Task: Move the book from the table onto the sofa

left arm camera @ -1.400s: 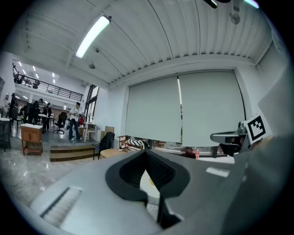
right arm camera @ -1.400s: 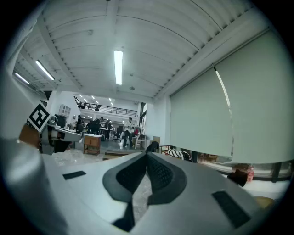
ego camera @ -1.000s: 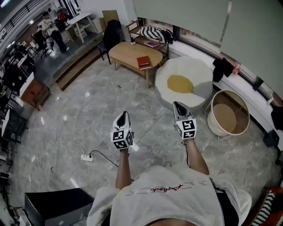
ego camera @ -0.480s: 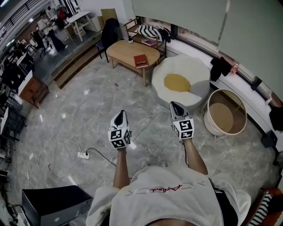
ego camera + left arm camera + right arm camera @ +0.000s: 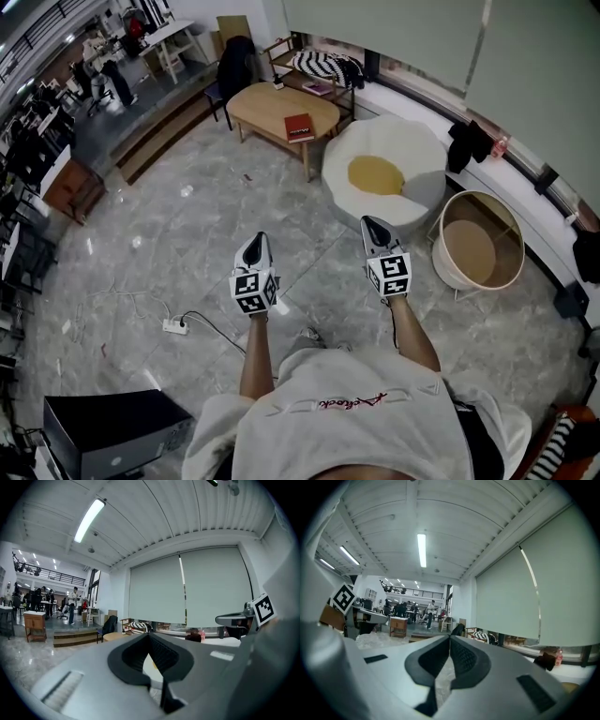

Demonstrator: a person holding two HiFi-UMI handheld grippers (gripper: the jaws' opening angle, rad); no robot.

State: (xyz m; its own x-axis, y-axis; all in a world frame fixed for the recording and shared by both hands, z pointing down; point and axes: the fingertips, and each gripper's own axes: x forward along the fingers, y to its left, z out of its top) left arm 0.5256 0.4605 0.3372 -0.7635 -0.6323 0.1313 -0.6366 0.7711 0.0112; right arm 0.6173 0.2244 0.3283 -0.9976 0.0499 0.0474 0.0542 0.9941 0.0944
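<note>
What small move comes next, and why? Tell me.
Probably step forward toward the wooden table: the red book lies on it, far beyond the left gripper and right gripper, both shut and empty.

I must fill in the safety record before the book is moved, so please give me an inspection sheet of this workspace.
Surface: oval wooden table, grey marble floor.
Job's things: red rectangular book lies on the table; white egg-shaped soft seat with yellow centre, likely the sofa, beside it.
Clutter: round white basket, black box.
Grippers: left gripper and right gripper, jaws shut, empty, over the floor.
Cables: white power strip with black cable on the floor.
Surroundings: people far back left.
</note>
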